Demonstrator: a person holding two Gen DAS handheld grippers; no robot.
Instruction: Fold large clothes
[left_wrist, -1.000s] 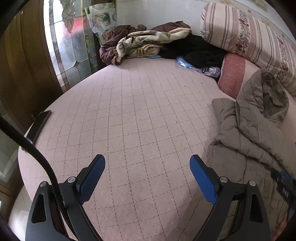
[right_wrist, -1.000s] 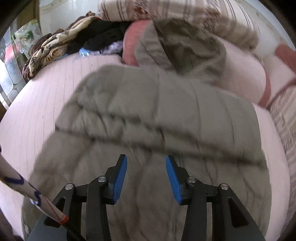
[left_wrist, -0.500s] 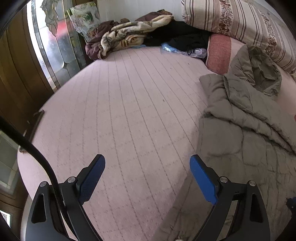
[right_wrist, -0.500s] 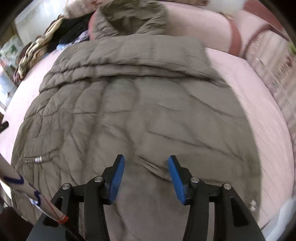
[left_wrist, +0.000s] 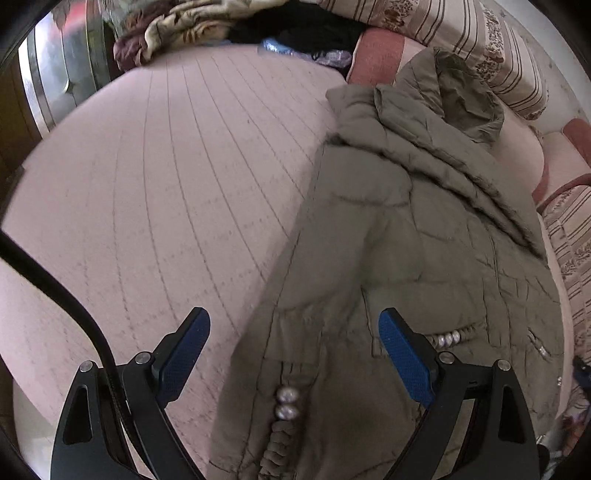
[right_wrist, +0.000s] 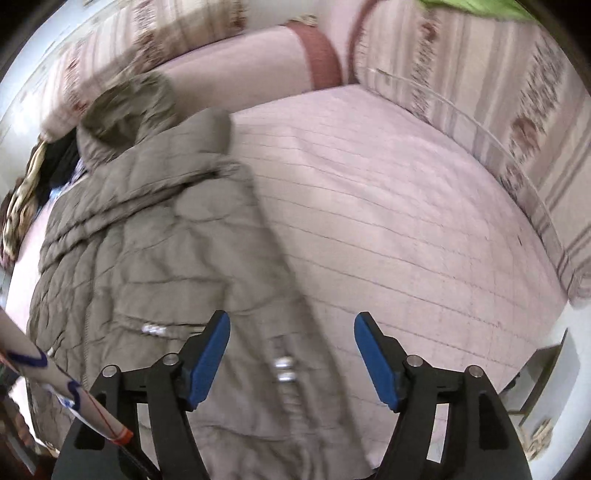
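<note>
I am looking along two hand-held grippers at an olive-brown padded coat (left_wrist: 417, 258) spread on a pink quilted bed (left_wrist: 166, 184). The coat lies lengthwise away from me: its hem is nearest the grippers and its hood (left_wrist: 450, 88) points toward the striped pillows (left_wrist: 491, 48) at the far end. Its sleeves seem to be turned in across the chest, though blur makes this uncertain.

My left gripper (left_wrist: 293, 349) is spread wide and holds nothing. It hovers over the coat's left hem corner, one blue pad above bare bedding and the other above fabric, with a row of metal snaps (left_wrist: 286, 404) between them.

My right gripper (right_wrist: 291, 350) is also spread wide and empty. It sits over the coat's right hem edge (right_wrist: 284, 369), left pad above fabric, right pad above bare bedding.

So the coat lies between my two hands, its long axis running straight ahead, and each gripper is about equally near its own hem corner. I judge the next move is to lower both, pinch the hem, and carry it forward toward the hood. A pile of other clothes (left_wrist: 192, 29) sits well apart at the far left.
</note>
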